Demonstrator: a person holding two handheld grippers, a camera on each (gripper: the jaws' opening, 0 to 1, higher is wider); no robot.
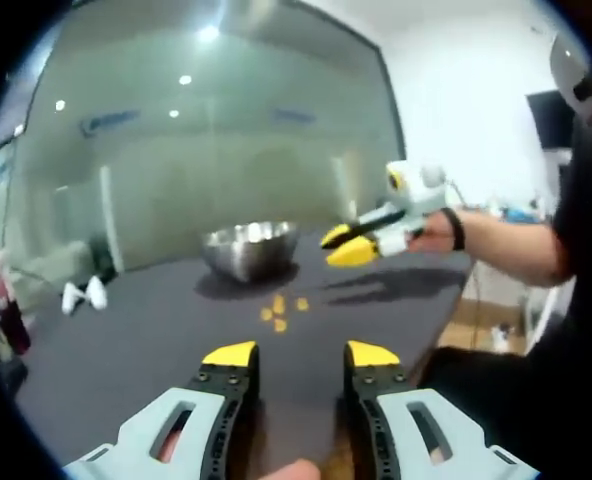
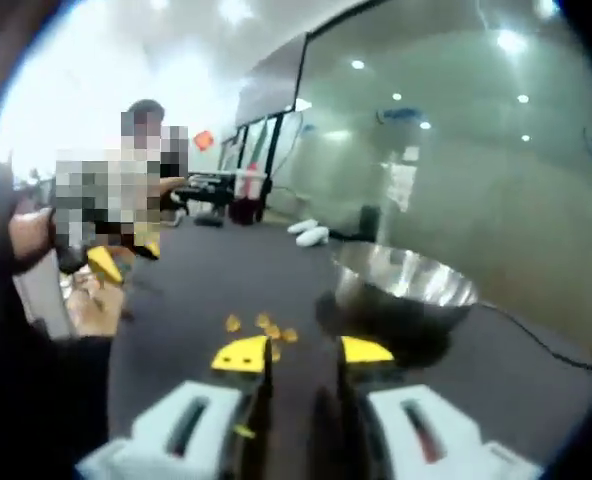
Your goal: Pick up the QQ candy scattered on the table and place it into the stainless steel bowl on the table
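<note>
Dark tabletop (image 1: 156, 330), glass wall behind. My left gripper (image 1: 300, 354) nearest, jaws apart, gripping nothing. QQ candy (image 1: 280, 312), few yellow pieces, lies on table just beyond its tips, untouched. My right gripper (image 2: 303, 352) also parted, empty; candy just past its left tip. I see it hover at right, above table. Stainless steel bowl (image 1: 249, 248) farther, behind candy.

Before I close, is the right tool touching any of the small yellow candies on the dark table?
Apart. In the left gripper view the right tool hangs in the air, with bare dark table between it and the small yellow candies.
</note>
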